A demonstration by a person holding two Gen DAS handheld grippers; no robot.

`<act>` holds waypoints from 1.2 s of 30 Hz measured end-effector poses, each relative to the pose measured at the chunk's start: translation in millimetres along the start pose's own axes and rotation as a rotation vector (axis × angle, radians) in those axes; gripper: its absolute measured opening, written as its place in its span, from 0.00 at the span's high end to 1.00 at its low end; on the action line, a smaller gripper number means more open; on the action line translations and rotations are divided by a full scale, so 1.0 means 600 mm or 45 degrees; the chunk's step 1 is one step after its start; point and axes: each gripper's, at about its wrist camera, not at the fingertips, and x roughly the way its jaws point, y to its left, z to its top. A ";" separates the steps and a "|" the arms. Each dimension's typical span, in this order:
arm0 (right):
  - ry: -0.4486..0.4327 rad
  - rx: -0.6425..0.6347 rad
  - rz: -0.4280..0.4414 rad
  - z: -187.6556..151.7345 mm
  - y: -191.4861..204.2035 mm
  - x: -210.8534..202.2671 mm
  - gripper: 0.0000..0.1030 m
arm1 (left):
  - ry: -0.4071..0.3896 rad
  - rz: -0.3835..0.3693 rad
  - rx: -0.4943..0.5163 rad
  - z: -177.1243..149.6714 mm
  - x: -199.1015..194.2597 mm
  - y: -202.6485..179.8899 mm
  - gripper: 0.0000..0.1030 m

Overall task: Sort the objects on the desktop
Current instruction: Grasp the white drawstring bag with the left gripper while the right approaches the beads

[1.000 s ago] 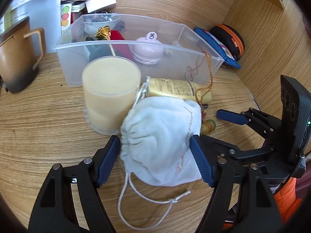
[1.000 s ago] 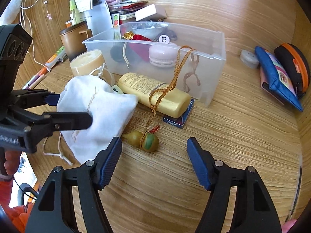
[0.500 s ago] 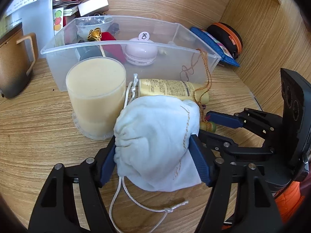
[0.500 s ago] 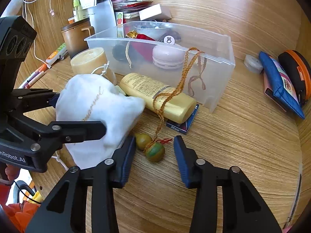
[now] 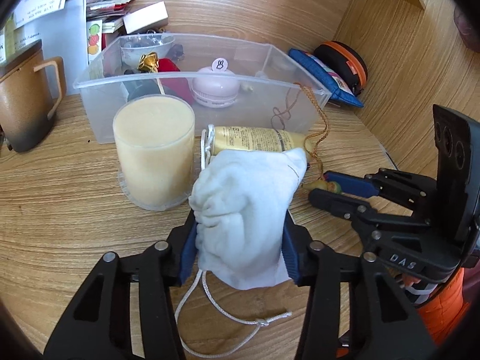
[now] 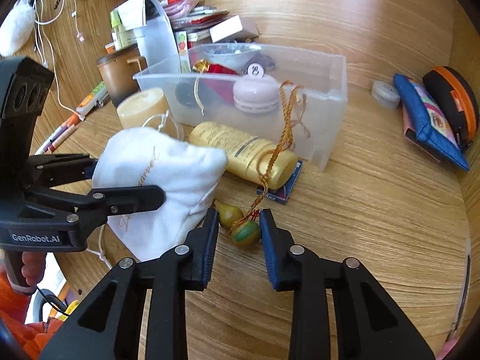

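My left gripper (image 5: 237, 246) is shut on a white drawstring pouch (image 5: 243, 210), which also shows in the right wrist view (image 6: 159, 180). My right gripper (image 6: 238, 234) has closed around a small gourd charm (image 6: 244, 232) on a brown cord (image 6: 279, 138) that hangs over the wall of the clear plastic bin (image 6: 327, 120). The jaws stand close beside the charm; contact is not certain. A yellow bottle (image 6: 243, 153) lies in front of the bin. A cream candle jar (image 5: 154, 153) stands left of the pouch.
A brown mug (image 5: 27, 99) stands at far left. Blue and orange pouches (image 6: 432, 117) lie at right by the wooden side wall. Papers and boxes (image 6: 192, 21) pile behind the bin. Pens (image 6: 66, 126) lie at left. A small blue box (image 6: 280, 192) sits under the bottle.
My left gripper closed on the white pouch. My right gripper moved forward and narrowed its jaws around the gourd charm.
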 end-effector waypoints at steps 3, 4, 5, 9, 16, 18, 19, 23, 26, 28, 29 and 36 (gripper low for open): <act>-0.022 0.002 -0.014 0.005 -0.001 -0.013 0.75 | -0.012 0.001 0.000 0.000 -0.009 0.001 0.56; -0.036 0.001 -0.022 0.006 -0.001 -0.019 0.75 | -0.017 0.004 0.000 0.001 -0.011 0.001 0.56; -0.044 -0.001 -0.026 0.009 -0.001 -0.024 0.75 | -0.021 0.006 -0.002 0.001 -0.014 0.001 0.56; -0.080 -0.011 -0.035 0.015 0.002 -0.044 0.75 | -0.052 0.009 -0.004 0.006 -0.028 -0.001 0.56; -0.130 -0.007 -0.044 0.025 -0.001 -0.070 0.75 | -0.120 0.011 0.005 0.017 -0.067 -0.002 0.57; -0.140 -0.008 -0.047 0.027 -0.002 -0.075 0.75 | -0.142 0.013 0.010 0.022 -0.078 -0.003 0.57; -0.146 -0.007 -0.046 0.029 -0.002 -0.078 0.75 | -0.152 0.019 0.013 0.024 -0.082 -0.004 0.57; -0.172 -0.016 -0.057 0.037 -0.002 -0.091 0.75 | -0.187 0.023 0.028 0.035 -0.099 -0.009 0.57; -0.194 -0.021 -0.064 0.046 -0.001 -0.101 0.75 | -0.204 0.027 0.036 0.045 -0.109 -0.006 0.56; -0.209 -0.026 -0.072 0.053 -0.001 -0.107 0.75 | -0.215 0.032 0.048 0.051 -0.114 -0.006 0.57; -0.216 -0.026 -0.076 0.056 -0.001 -0.111 0.75 | -0.225 0.038 0.053 0.056 -0.119 -0.005 0.57; -0.256 -0.030 -0.088 0.084 -0.007 -0.125 0.75 | -0.259 0.049 0.088 0.086 -0.143 0.004 0.57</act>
